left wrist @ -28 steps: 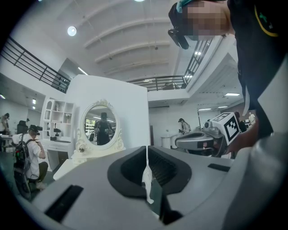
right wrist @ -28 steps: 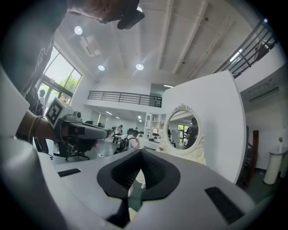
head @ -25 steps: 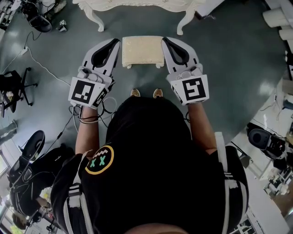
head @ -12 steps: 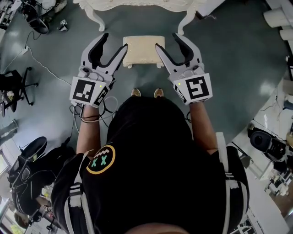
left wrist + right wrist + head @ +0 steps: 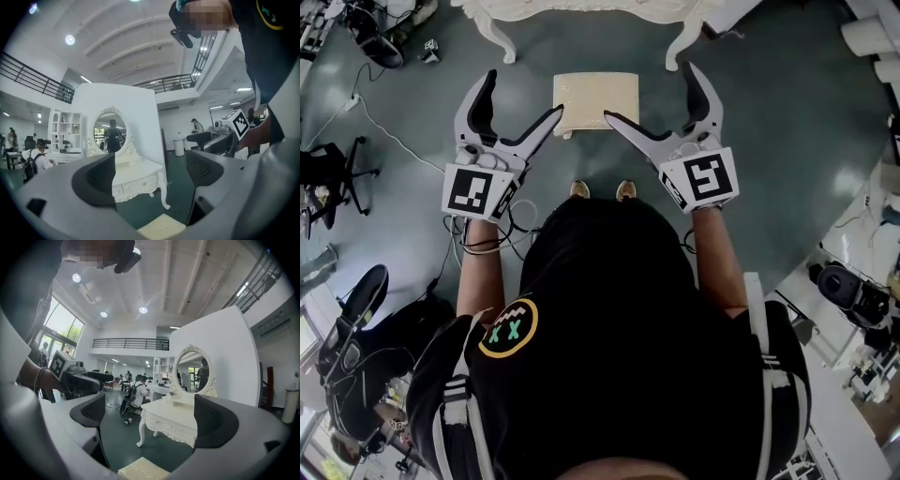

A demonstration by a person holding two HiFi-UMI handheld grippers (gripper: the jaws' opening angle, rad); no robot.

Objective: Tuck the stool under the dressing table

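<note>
spread wider than before, left tool (image 5: 525,93) and right tool (image 5: 648,92) gape (both empty) flanking the stool (image 5: 595,92).

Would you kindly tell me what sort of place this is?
Probably a large open hall with a staged bedroom corner: the dressing table and mirror back onto a freestanding partition, beneath a high ceiling and railed balcony.

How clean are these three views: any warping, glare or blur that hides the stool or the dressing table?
Head view: even light, sharp, the stool whole, the dressing table cut by the top edge. Left gripper view: strong fisheye bend, dark corners, a ceiling lamp blown white, stool clipped at the bottom edge. Right gripper view: same bend, bright window at left, table sharp.
</note>
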